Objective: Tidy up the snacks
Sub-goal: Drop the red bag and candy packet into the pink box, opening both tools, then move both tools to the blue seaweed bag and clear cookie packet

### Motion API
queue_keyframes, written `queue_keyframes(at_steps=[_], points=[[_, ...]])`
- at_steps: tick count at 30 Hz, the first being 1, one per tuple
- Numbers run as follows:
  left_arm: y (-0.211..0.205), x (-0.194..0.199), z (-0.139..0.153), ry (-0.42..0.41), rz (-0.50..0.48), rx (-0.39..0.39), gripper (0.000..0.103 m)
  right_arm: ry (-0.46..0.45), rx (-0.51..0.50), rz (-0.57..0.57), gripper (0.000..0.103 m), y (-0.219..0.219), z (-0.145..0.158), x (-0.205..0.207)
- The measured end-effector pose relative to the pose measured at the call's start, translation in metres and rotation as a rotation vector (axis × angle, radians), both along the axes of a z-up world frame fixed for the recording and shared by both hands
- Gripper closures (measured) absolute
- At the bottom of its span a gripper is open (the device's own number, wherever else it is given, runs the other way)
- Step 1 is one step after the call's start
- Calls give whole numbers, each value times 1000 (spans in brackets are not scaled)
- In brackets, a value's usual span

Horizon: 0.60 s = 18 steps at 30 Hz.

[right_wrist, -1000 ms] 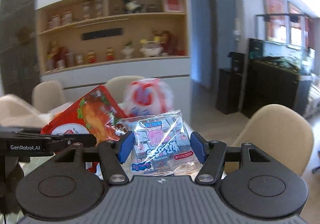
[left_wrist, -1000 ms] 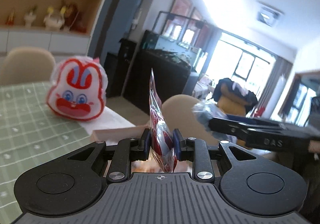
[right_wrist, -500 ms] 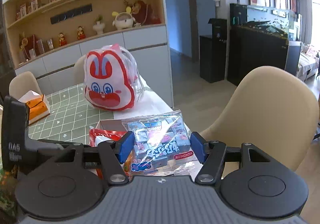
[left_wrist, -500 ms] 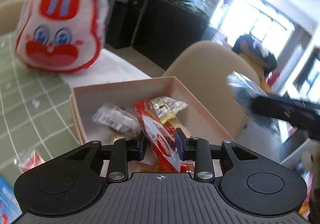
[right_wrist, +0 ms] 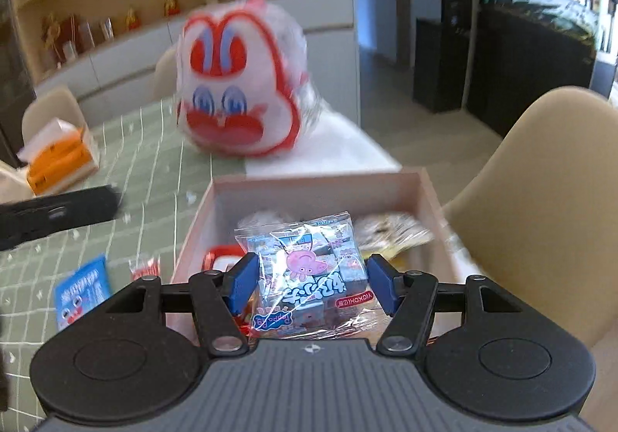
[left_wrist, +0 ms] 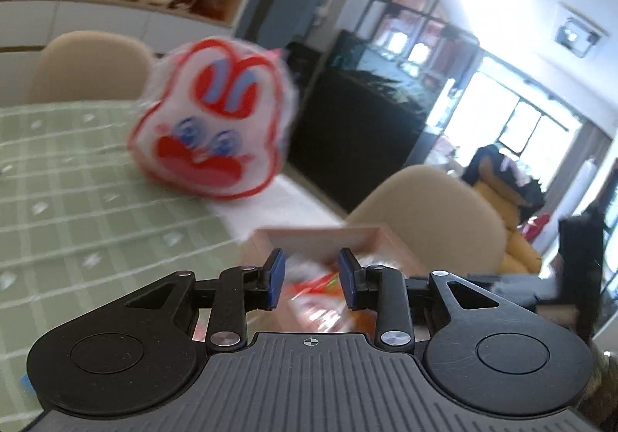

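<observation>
A pink open box sits near the table's right edge and holds several snack packets; it also shows in the left wrist view. My right gripper is shut on a clear Peppa Pig snack packet, held just above the box's near side. My left gripper is open and empty over the box, with a blurred red and orange packet lying below it. The left gripper's black body shows left of the box in the right wrist view.
A red and white rabbit-shaped bag stands on the green checked tablecloth behind the box. A blue packet and a small red packet lie left of the box. An orange tissue box sits far left. Beige chairs surround the table.
My left gripper has opened and let the red packet drop into the box, then lifted back. My right gripper has come down over the box with the Peppa Pig packet.
</observation>
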<state>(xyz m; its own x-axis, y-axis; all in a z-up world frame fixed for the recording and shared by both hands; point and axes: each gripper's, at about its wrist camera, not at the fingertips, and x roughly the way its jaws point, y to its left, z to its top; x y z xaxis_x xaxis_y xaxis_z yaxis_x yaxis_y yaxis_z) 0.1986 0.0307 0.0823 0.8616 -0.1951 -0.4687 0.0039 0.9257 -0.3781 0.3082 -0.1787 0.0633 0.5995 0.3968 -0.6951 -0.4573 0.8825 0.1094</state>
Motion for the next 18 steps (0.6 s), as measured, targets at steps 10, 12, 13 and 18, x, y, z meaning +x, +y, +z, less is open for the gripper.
queue_keyframes(at_steps=[10,12,13,18], points=[[21,-51,-25,146,100,153,69,61,-63,-108,38,7,-17,17],[24,-56,-23,139,98,156,69,70,-55,-135,36,-2,-16,15],[26,-60,-23,136,95,154,69,60,-61,-146,36,-4,-14,13],[38,-77,-23,146,106,119,69,-107,-150,-185,33,-2,12,-20]])
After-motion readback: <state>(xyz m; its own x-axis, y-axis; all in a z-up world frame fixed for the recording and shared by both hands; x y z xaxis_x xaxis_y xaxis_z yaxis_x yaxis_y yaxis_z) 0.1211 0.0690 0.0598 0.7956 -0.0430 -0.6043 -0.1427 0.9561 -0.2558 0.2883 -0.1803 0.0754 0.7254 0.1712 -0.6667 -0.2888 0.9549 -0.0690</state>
